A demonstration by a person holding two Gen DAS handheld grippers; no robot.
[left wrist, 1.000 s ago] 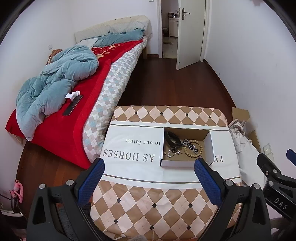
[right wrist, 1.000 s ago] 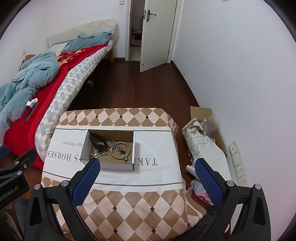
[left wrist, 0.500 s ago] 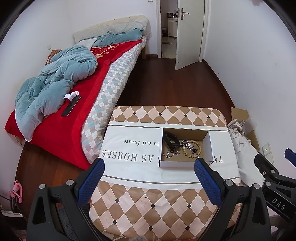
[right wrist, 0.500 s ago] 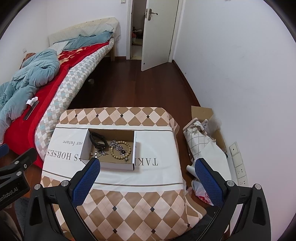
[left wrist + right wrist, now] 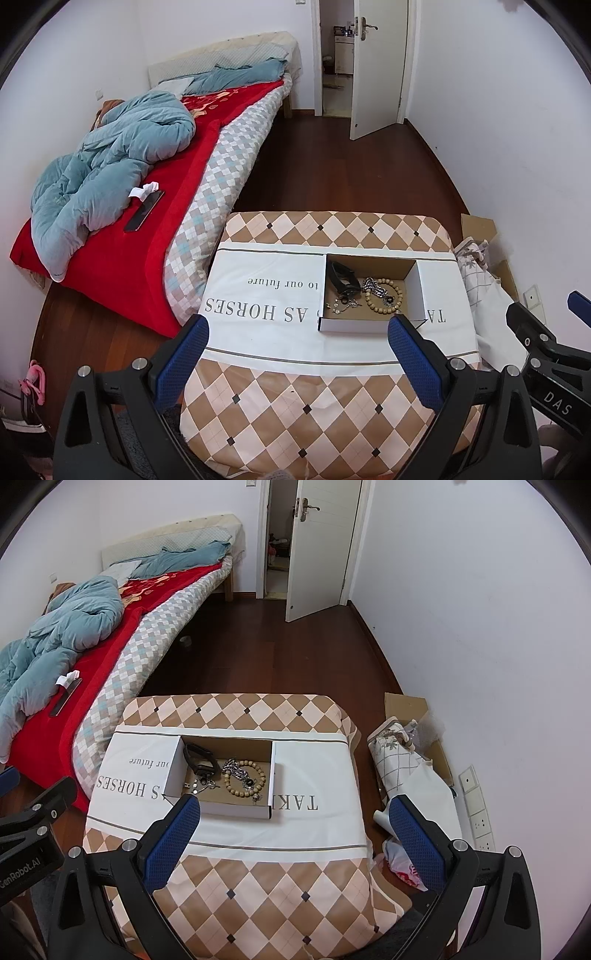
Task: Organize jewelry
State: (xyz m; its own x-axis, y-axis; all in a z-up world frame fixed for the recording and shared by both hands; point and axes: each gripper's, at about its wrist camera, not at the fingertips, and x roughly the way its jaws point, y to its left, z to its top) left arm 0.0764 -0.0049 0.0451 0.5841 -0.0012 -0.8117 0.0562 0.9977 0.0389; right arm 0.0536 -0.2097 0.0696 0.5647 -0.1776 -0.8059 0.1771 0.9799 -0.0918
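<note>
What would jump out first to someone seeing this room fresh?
The open cardboard box of jewelry on the diamond-patterned cloth: a wooden bead bracelet beside a black band. Left of it, the bed's red blanket and rumpled blue duvet. Both grippers are open and empty.

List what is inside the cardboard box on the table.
The cardboard box holds a black band, a wooden bead bracelet, a silver chain lying across it, and small silver pieces. The near wall hides the box floor just behind it.
</note>
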